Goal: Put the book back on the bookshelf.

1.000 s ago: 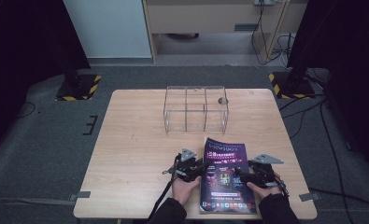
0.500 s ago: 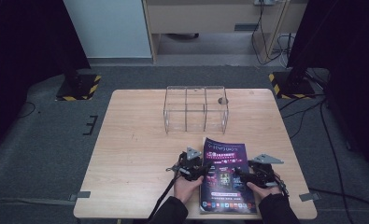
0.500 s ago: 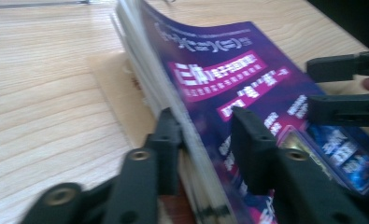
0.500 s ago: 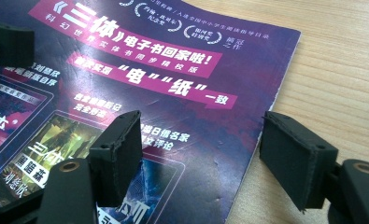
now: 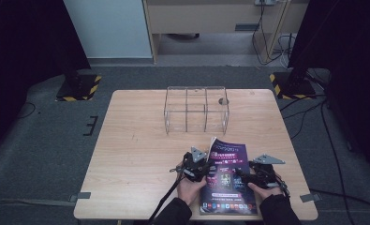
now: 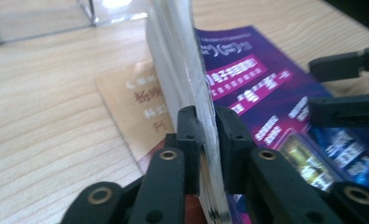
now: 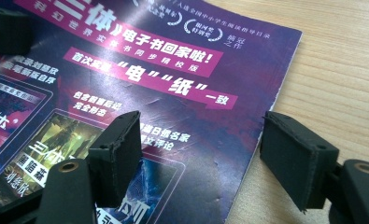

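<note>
A book with a purple cover (image 5: 229, 180) lies at the table's near right. Its left edge (image 6: 177, 60) is lifted off a tan page beneath. My left gripper (image 5: 202, 168) (image 6: 205, 116) has just been closing and is shut on that lifted stack of cover and pages. My right gripper (image 5: 246, 176) (image 7: 201, 149) stands open at the book's right edge (image 7: 266, 112). One of its fingers hangs over the cover and the other over bare wood. The left gripper view also shows the right gripper (image 6: 341, 86) beyond the cover.
A clear acrylic divider box (image 5: 196, 109) stands mid-table, beyond the book. A small round hole (image 5: 223, 101) sits in the tabletop beside it. The light wooden table (image 5: 136, 140) has bare surface to the left. Its front edge lies close under the hands.
The left gripper has nudged slightly toward the book's left edge, and that edge now stands up a little. The right gripper has kept still.
</note>
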{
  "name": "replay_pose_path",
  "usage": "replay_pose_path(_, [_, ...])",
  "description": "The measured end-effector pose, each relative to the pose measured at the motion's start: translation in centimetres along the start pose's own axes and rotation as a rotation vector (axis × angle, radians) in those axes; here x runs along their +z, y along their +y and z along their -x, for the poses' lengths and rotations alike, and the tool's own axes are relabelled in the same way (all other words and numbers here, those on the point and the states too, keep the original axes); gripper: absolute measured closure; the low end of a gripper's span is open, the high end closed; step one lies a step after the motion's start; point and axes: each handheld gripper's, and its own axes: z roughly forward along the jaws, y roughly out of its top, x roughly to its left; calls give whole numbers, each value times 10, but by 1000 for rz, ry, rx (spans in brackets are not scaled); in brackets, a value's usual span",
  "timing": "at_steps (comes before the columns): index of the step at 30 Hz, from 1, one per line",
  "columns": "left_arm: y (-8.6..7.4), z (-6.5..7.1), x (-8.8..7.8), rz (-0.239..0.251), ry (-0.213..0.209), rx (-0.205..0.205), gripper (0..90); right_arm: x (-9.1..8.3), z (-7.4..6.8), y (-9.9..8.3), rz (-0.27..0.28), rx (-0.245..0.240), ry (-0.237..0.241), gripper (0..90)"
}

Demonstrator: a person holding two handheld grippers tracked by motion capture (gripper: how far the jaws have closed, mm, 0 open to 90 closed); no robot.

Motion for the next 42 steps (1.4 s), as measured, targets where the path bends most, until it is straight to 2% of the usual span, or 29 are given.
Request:
replay_pose_path(4, [2,0,-5,34,-32,-18,826,-1,1,0,4,3,11,264])
replay_pose_path(6, [3,0,-8,57,-61,-39,829,-5,2,1,32,4,12,241])
replay_pose_path(11, [7,1,-13,83,-93,-42,832,-11,7,2,59,19,22,215])
replay_pose_path(17, [9,3,-18,107,-116,-51,833,-16,11,3,82,35,42,198])
replay_pose_path(24, [12,6,-25,146,-131,-40,835,-18,12,5,88,38,59,180])
replay_pose_path(33, [19,9,-42,217,-151,-22,838,-24,12,9,109,43,74,172])
replay_pose_path(42, [23,9,-58,280,-175,-14,839,-28,7,14,138,40,102,167])
